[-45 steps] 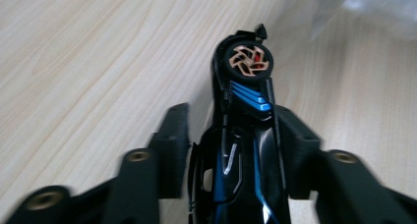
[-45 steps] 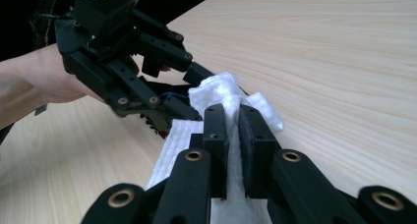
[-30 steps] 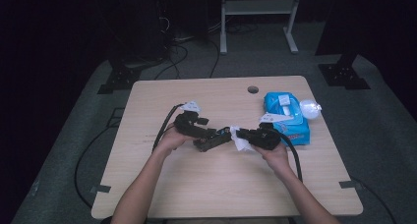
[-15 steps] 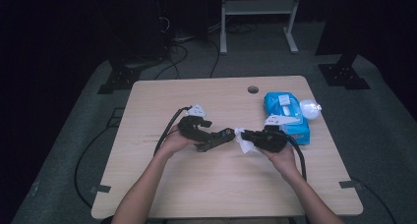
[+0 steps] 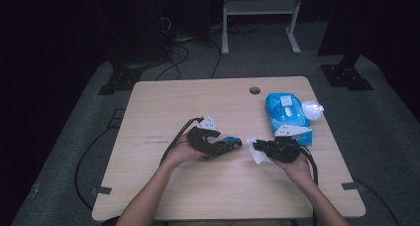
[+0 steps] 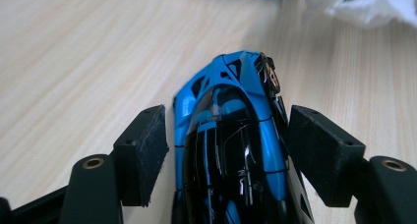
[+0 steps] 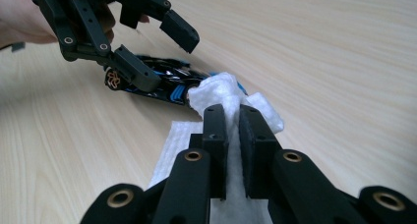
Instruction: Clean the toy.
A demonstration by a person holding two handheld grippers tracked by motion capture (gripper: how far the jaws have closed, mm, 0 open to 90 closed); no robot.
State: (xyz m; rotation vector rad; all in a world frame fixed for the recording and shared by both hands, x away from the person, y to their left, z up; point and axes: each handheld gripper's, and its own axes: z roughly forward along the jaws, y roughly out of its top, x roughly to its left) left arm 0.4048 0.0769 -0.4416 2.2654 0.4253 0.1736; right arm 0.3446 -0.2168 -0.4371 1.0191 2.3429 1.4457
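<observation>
- The table (image 5: 163, 196) is the biggest thing in front of me: pale wood, bare across its whole left half and along the near edge, so I have plenty of room to swing either hand that way.
- On the right side, well apart from my work, lies a blue wipes pack (image 5: 287, 118) with a small clear ball of wrapping (image 5: 312, 109) just beside it; that corner is the crowded one, and I judge it best avoided.
- My left gripper (image 5: 229, 145) sits near the table's middle. Its jaws have just been opening, and the toy car (image 6: 231, 150) lies between them with a gap on either pad, so it is released, not pinched.
- The toy car rests on the table, its long axis running straight away from the left gripper and pointing toward my right hand.
- My right gripper (image 7: 232, 135) is clenched on a white wipe (image 7: 221, 94), which bunches up past the tips.
- The wipe sits just beside the car's far end, maybe touching; the right hand is the nearer one for wiping it.
</observation>
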